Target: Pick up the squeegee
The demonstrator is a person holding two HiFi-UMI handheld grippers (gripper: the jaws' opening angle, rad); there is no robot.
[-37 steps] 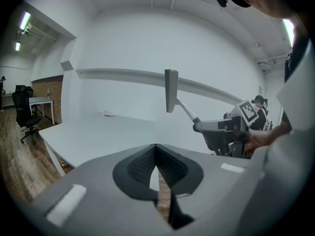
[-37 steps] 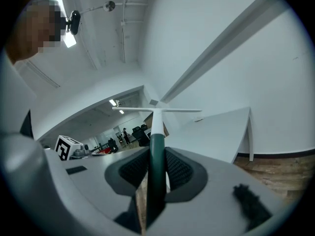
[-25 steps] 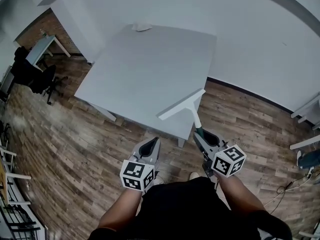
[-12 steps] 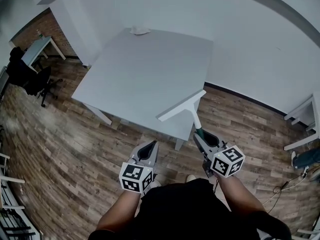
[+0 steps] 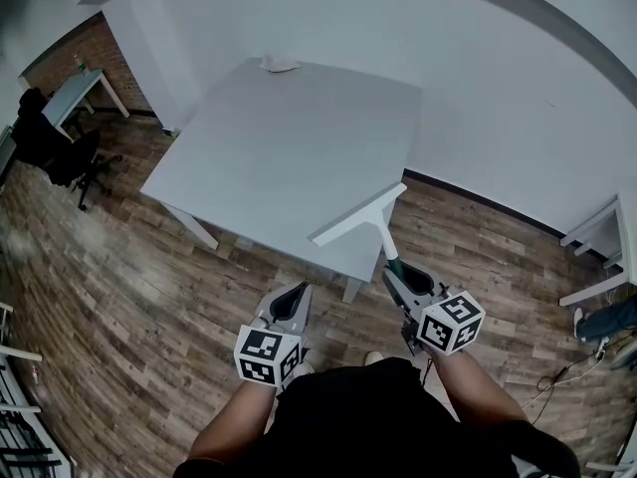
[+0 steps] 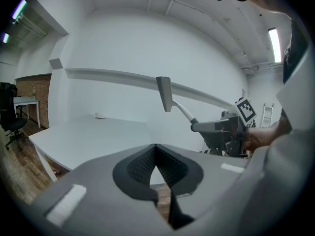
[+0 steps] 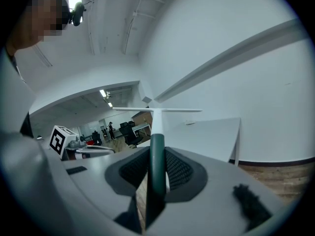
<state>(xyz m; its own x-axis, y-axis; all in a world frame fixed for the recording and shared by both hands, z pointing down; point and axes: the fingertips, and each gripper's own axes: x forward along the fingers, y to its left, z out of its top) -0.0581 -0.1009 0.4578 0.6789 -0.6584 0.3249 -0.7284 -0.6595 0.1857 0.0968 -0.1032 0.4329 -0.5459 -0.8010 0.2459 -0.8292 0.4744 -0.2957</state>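
Head view: our right gripper (image 5: pixel 399 273) clamped the white, green-handled T-shaped squeegee (image 5: pixel 358 213); our left gripper (image 5: pixel 296 293) was closed, empty.

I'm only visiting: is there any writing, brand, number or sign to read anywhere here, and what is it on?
No readable words, brands or numbers anywhere.
On the left gripper, the cube: black-and-white square patterns, not letters or digits.
On the right gripper, the cube: the same kind of patterns.
The squeegee and the table: no print visible.
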